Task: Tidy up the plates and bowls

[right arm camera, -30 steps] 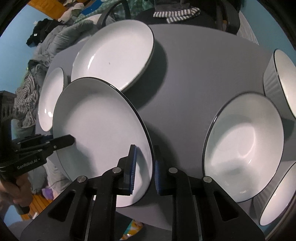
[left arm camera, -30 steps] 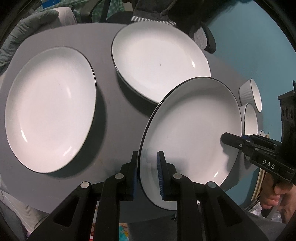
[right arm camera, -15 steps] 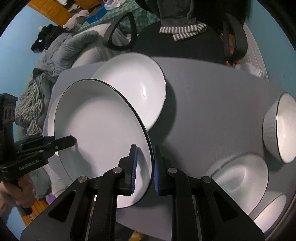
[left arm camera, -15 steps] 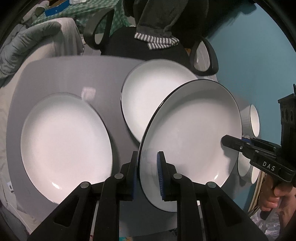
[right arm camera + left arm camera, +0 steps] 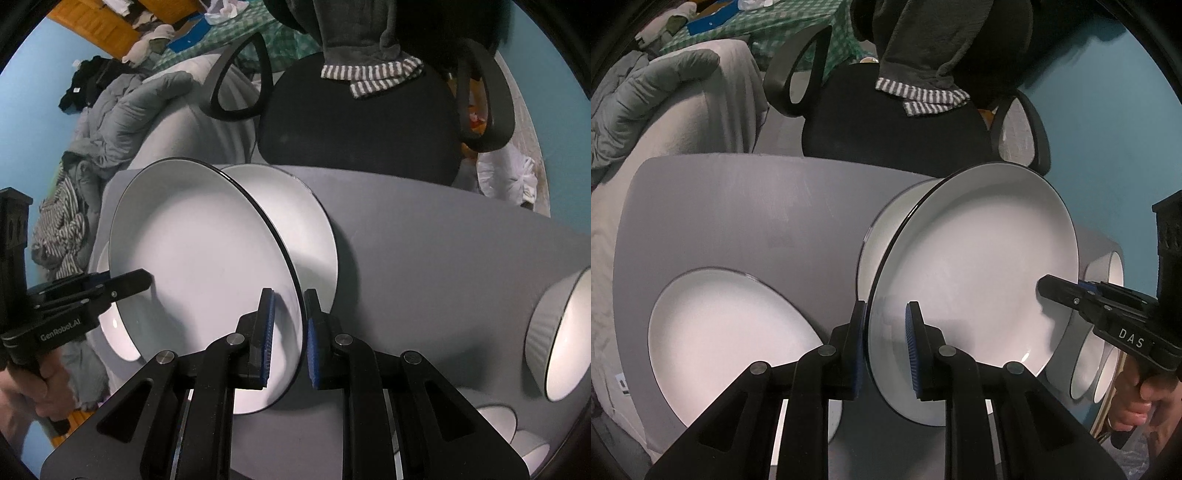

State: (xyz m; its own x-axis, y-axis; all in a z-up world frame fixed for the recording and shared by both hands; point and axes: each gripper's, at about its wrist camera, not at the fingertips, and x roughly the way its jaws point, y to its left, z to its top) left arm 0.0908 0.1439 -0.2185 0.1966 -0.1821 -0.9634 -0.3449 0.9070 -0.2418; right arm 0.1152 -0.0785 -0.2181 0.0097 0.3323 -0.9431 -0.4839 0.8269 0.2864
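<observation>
Both grippers clench opposite rims of one white plate [image 5: 975,266], lifted off the gray table [image 5: 746,206]: left gripper [image 5: 886,347], right gripper [image 5: 288,339]. A second plate [image 5: 295,221] lies directly beyond, underneath its far edge.

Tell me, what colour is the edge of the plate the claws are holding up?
Black, a thin line around the white plate. The right wrist view shows it best.

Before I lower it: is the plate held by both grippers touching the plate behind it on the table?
Cannot tell. In both wrist views the lifted plate overlaps the far plate, hiding any gap or contact between them.
</observation>
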